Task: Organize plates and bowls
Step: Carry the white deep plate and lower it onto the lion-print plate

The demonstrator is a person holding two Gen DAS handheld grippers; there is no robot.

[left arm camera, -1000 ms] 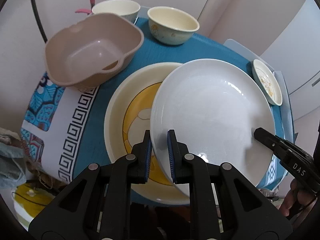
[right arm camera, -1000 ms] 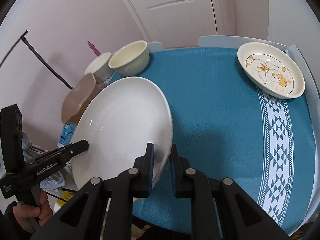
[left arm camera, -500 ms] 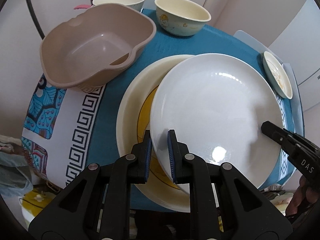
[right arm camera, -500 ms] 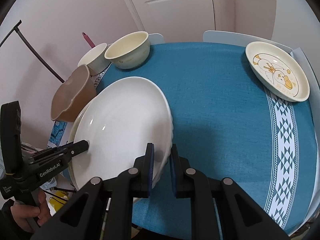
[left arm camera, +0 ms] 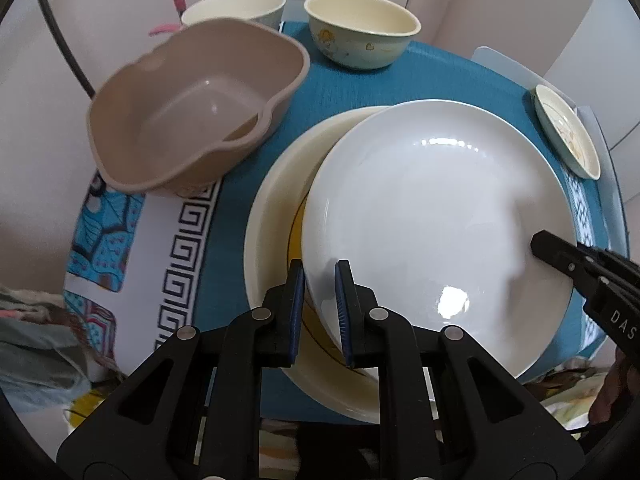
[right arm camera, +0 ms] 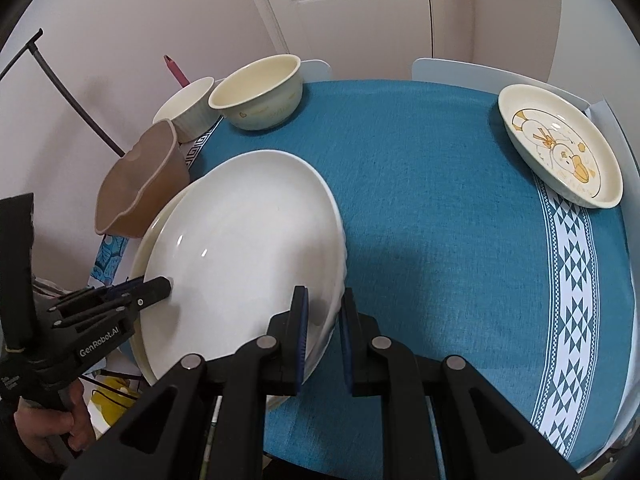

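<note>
Left gripper (left arm camera: 320,280) clamped on the near rim of the large glossy white round plate (left arm camera: 436,224), blue-lined pads pressed to either face of the edge. Right gripper (right arm camera: 323,308) likewise closed tight on the same plate at the opposite rim, jaws narrow around the fluted edge. Held between the two, tilted, directly over the wide cream dish with a yellow print (left arm camera: 272,220), overlapping most of it; whether the white plate touches that dish underneath cannot be told.

Taking the white plate as landmark: just beyond its far-left edge, the beige plastic lobed tub (left arm camera: 192,112), standing partly on the patterned blue-and-white box (left arm camera: 152,248) at the table's side. Farther beyond the plate, the cream ceramic bowl with small printed figures (left arm camera: 360,36), and beside that, against the wall, a white ribbed bowl (left arm camera: 236,6). Well apart from the plate, across the teal tablecloth with a white geometric band (right arm camera: 440,208), a small cream oval dish with a cartoon duck (right arm camera: 560,148), near the cloth's far corner. Below the plate's left edge in the right wrist view, a person's hand (right arm camera: 48,428) gripping the handle of the left tool
</note>
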